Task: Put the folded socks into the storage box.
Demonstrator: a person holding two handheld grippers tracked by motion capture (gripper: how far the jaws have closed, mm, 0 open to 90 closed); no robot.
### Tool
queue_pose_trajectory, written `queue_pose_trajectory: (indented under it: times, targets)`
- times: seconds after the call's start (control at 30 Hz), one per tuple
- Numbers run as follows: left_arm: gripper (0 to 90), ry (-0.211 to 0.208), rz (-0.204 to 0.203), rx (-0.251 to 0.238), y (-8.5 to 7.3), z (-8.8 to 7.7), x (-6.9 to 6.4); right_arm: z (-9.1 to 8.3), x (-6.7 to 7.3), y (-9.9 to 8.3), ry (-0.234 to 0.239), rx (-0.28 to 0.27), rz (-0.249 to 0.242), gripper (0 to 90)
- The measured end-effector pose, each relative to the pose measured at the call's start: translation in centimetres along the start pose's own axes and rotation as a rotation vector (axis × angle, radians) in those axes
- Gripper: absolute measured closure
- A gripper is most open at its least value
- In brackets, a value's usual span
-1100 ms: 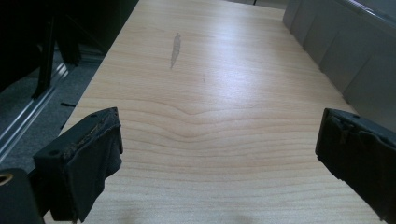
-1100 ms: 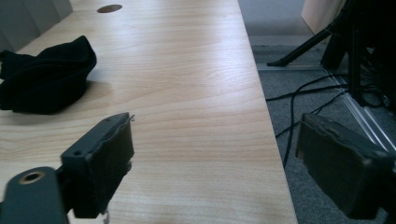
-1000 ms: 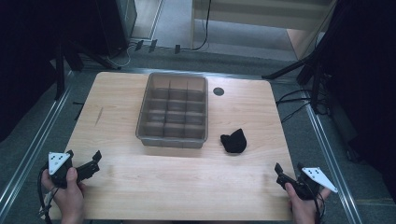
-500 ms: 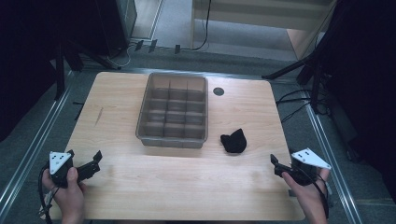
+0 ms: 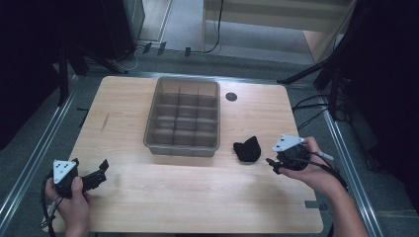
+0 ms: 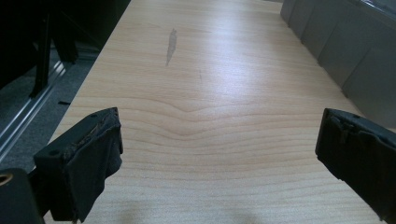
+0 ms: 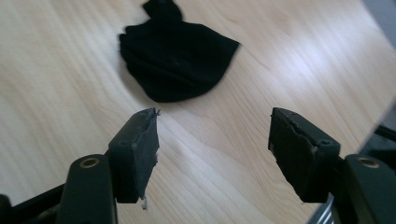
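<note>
A crumpled black cloth (image 5: pixel 246 149) (image 7: pixel 175 58) lies on the wooden table (image 5: pixel 197 197), right of a grey divided tray (image 5: pixel 183 116). My right gripper (image 5: pixel 271 165) (image 7: pixel 212 135) is open and hovers just right of the cloth, jaws pointed at it with nothing between them. At the table's front left corner my left gripper (image 5: pixel 101 170) (image 6: pixel 217 144) is held open over bare wood, facing the tray, whose grey wall (image 6: pixel 345 51) shows at the upper right of the left gripper view.
A small black round hole (image 5: pixel 231 96) sits in the tabletop beside the tray's far right corner. Metal rails (image 5: pixel 34 148) run along both table sides. Cables (image 5: pixel 306 111) and dark stands lie beyond the right edge. A dark mark (image 6: pixel 171 39) streaks the wood.
The right gripper has moved forward and left from the front right edge toward the black cloth. The left gripper has barely moved.
</note>
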State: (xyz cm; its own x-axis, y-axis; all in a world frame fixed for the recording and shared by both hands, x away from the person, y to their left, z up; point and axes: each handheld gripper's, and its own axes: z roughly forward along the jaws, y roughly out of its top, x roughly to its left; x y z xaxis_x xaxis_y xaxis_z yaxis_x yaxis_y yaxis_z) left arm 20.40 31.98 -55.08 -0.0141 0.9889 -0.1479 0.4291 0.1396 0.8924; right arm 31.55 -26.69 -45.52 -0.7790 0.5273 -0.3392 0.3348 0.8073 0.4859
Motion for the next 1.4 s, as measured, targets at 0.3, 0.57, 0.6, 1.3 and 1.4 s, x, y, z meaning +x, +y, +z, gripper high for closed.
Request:
queue_pose_trajectory:
  times: [0.3,0.57,0.6,1.3,1.4]
  targets:
    - [0.7,0.003,0.011,0.005,0.0,0.1,-0.1,1.9,-0.7,4.8,0.114,0.136,-0.219,28.2]
    - [0.7,-0.003,0.012,0.003,0.0,0.1,-0.1,4.2,0.2,8.8,0.247,0.287,-0.468,14.3]
    - [0.7,-0.004,0.011,0.004,0.0,0.1,-0.1,4.8,0.3,9.0,0.243,0.322,-0.497,13.3]
    - [0.8,-0.02,0.014,0.011,0.1,0.2,-0.1,11.1,1.7,9.6,0.297,0.477,-0.632,11.9]
    - [0.8,-0.022,0.019,0.015,0.1,0.2,-0.1,11.3,1.5,9.1,0.297,0.506,-0.638,13.8]
